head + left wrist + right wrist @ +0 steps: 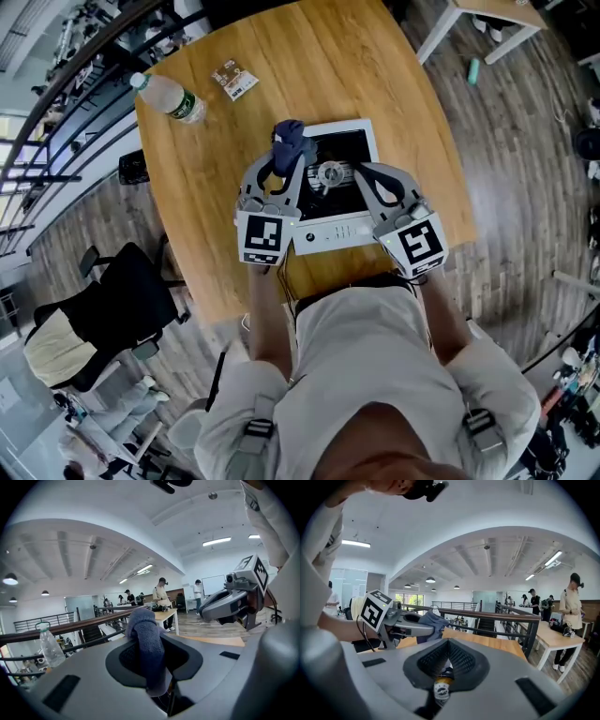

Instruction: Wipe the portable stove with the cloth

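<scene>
A white portable stove with a black top and a round burner sits on the wooden table. My left gripper is over the stove's far left corner, shut on a dark blue cloth. In the left gripper view the cloth stands bunched up between the jaws. My right gripper hovers over the stove's right side, shut with nothing in it. The right gripper view shows the brass burner part just below its jaws, with the left gripper and cloth off to the left.
A water bottle and a small packet lie at the table's far left. A black office chair stands on the floor to the left. Railings and several people at other tables are far behind.
</scene>
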The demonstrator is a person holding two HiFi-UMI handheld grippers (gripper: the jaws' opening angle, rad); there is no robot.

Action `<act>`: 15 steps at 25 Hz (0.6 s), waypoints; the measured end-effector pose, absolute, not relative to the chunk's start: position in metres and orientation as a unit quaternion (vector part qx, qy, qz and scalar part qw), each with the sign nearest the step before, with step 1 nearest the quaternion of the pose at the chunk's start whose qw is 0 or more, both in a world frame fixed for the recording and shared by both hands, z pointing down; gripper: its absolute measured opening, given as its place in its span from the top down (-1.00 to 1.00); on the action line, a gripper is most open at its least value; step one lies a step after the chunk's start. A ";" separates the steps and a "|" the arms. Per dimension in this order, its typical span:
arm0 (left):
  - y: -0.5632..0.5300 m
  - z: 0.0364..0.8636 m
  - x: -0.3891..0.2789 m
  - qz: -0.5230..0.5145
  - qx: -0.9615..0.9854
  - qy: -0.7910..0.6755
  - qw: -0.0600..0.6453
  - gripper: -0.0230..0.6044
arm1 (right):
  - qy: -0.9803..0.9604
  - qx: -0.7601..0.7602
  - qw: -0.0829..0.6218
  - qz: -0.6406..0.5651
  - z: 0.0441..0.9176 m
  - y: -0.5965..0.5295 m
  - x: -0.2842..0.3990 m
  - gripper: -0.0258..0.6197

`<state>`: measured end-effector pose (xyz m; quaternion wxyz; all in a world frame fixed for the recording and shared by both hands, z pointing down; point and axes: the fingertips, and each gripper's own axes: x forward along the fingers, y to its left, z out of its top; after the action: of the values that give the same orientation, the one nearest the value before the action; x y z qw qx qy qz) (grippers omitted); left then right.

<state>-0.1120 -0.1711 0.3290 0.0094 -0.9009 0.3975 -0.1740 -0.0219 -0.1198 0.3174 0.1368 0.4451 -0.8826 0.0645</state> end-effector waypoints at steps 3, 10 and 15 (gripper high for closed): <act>-0.156 0.313 -0.130 -0.156 -0.895 0.417 0.012 0.62 | -0.883 0.445 0.143 0.040 0.307 -0.111 -0.025 0.86; -0.112 0.291 -0.155 -0.148 -0.890 0.431 0.022 0.62 | -0.885 0.447 0.129 0.020 0.289 -0.085 -0.035 0.86; -0.092 0.290 -0.164 -0.146 -0.889 0.433 0.016 0.62 | -0.886 0.445 0.126 0.024 0.285 -0.073 -0.040 0.86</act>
<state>-0.1640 -0.0922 0.2901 0.0164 -0.8892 0.4333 -0.1462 -0.0396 -0.0734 0.2855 0.1261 0.4451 -0.8863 0.0237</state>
